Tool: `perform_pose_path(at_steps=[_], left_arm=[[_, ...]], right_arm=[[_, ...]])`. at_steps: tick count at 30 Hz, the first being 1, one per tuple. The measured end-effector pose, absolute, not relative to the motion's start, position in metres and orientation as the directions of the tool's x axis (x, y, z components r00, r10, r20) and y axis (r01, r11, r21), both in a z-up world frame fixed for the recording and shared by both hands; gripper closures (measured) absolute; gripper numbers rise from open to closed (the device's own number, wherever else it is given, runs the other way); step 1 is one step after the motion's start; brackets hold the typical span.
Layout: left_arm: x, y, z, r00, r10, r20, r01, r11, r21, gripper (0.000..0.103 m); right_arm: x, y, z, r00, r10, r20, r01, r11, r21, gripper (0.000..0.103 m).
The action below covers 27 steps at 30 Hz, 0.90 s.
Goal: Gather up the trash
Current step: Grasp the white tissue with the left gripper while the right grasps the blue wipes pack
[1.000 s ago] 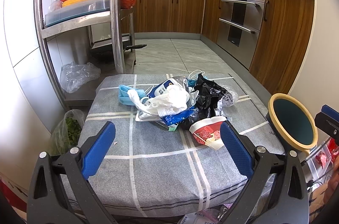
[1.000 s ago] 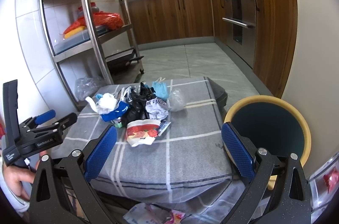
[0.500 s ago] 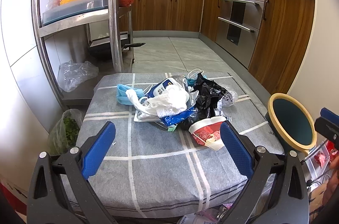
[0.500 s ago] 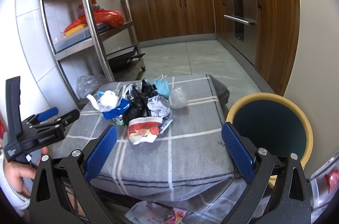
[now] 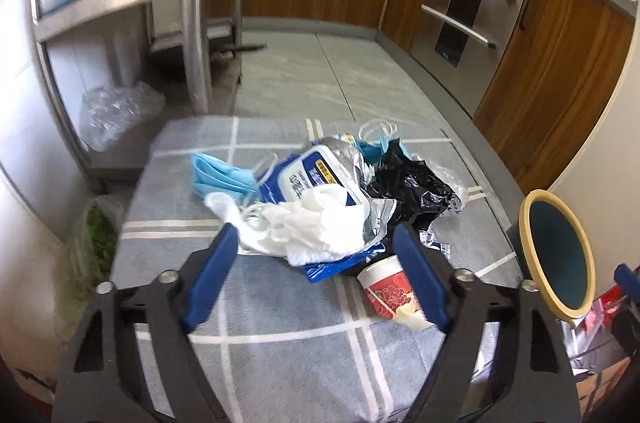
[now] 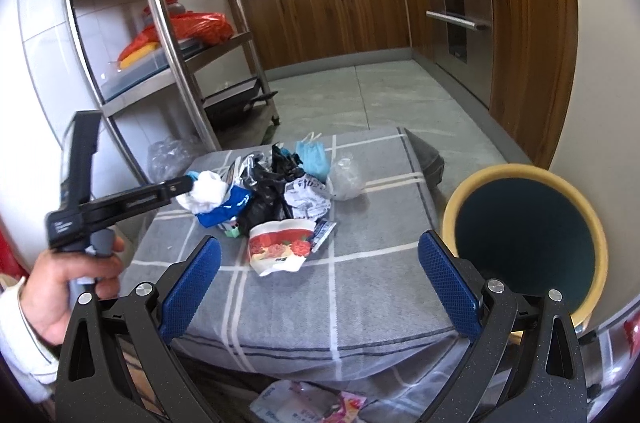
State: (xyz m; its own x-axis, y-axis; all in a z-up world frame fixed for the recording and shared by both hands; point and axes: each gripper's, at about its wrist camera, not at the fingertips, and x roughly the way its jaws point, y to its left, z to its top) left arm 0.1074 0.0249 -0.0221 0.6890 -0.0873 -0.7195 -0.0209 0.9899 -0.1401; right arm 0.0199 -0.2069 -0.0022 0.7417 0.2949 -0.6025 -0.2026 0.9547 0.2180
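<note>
Over trash pile (image 5: pixel 332 199), left gripper (image 5: pixel 316 243) now nearer, jaws closing, white tissue (image 5: pixel 316 223) between.

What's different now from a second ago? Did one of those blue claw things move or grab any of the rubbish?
The left gripper has moved in over the trash pile, and its jaws are closing around the white crumpled plastic, not yet gripping it. The right gripper has barely moved and remains open and empty. The red paper cup, black bag and yellow-rimmed bin lie as before.
</note>
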Motion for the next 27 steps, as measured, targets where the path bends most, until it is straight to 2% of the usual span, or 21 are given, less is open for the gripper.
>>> perform_pose_path(at_steps=[2,5,7,8,10,13,23,25,27], left_arm=[[0.119,0.025,-0.03,0.668,-0.089,-0.739,-0.023,0.99,-0.14,0.03],[0.132,0.027,-0.043,0.629,-0.105,-0.77,-0.027,0.987,-0.157,0.041],[0.134,0.028,-0.048,0.613,-0.119,-0.781,-0.027,0.985,-0.171,0.054],[0.134,0.029,-0.05,0.606,-0.125,-0.785,-0.029,0.984,-0.179,0.057],[0.133,0.032,-0.051,0.601,-0.143,-0.786,-0.024,0.98,-0.197,0.077],[0.126,0.035,-0.047,0.611,-0.166,-0.774,-0.016,0.975,-0.222,0.087],[0.089,0.065,-0.009,0.66,-0.17,-0.732,-0.046,0.963,-0.266,0.089],[0.079,0.075,-0.001,0.668,-0.169,-0.724,-0.051,0.961,-0.271,0.089],[0.073,0.079,0.004,0.675,-0.161,-0.72,-0.056,0.962,-0.267,0.089]], right_arm=[[0.027,-0.204,-0.007,0.726,0.303,-0.617,-0.201,0.952,0.231,0.005],[0.036,-0.199,-0.016,0.707,0.312,-0.634,-0.195,0.949,0.249,0.005],[0.04,-0.198,-0.021,0.696,0.32,-0.643,-0.191,0.946,0.264,0.005],[0.042,-0.197,-0.023,0.691,0.323,-0.647,-0.187,0.944,0.272,0.005],[0.046,-0.196,-0.026,0.68,0.334,-0.653,-0.18,0.939,0.293,0.005],[0.051,-0.193,-0.03,0.669,0.345,-0.658,-0.173,0.934,0.314,0.005],[0.081,-0.156,-0.039,0.615,0.447,-0.65,-0.216,0.888,0.406,0.008],[0.089,-0.144,-0.041,0.6,0.469,-0.648,-0.227,0.876,0.425,0.012],[0.102,-0.131,-0.046,0.576,0.488,-0.656,-0.223,0.866,0.448,0.026]])
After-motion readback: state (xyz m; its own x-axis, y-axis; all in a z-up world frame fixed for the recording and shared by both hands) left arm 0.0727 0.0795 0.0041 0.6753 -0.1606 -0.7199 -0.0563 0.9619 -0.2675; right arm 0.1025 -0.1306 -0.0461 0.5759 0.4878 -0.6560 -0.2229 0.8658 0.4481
